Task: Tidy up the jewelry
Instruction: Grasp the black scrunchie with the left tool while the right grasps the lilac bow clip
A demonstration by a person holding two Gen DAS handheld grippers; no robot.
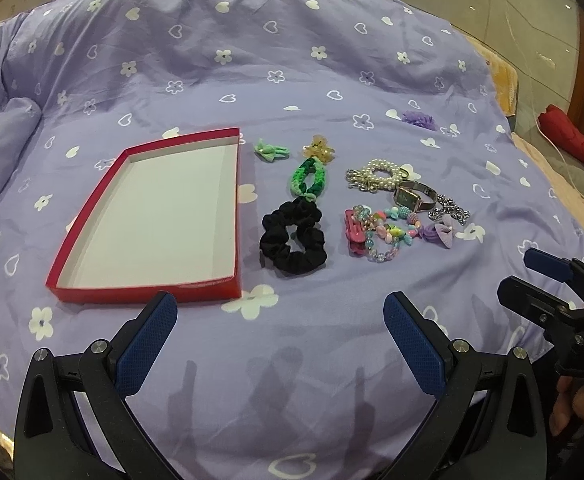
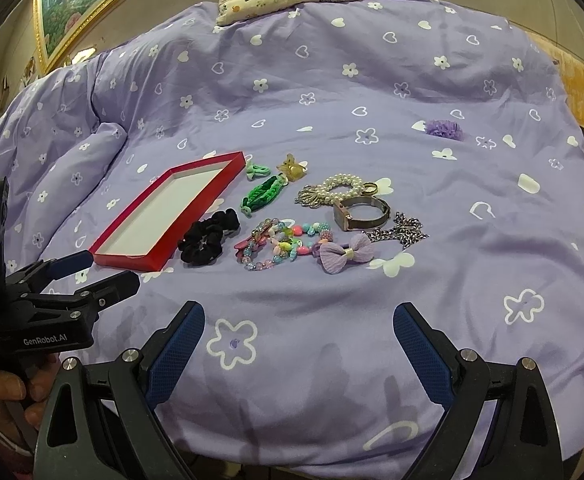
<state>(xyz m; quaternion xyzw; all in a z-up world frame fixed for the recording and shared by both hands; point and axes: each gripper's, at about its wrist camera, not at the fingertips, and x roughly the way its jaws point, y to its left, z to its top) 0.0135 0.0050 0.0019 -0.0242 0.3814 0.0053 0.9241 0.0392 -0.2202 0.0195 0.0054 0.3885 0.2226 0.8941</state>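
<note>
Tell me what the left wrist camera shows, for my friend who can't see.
An empty red box sits on a purple flowered bedspread, with a black scrunchie, bead bracelets and a watch to its right. The left tongs hang open in front.

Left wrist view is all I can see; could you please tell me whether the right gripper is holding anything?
Observer: No. The right wrist view shows the right gripper wide open, with only the purple bedspread between its fingers.
Operator: Thank you. Is there anything beyond the bed's far left corner?
Observer: Yes, a gold-framed painting of greenery is on the wall there; your view catches only a sliver of its frame.
</note>
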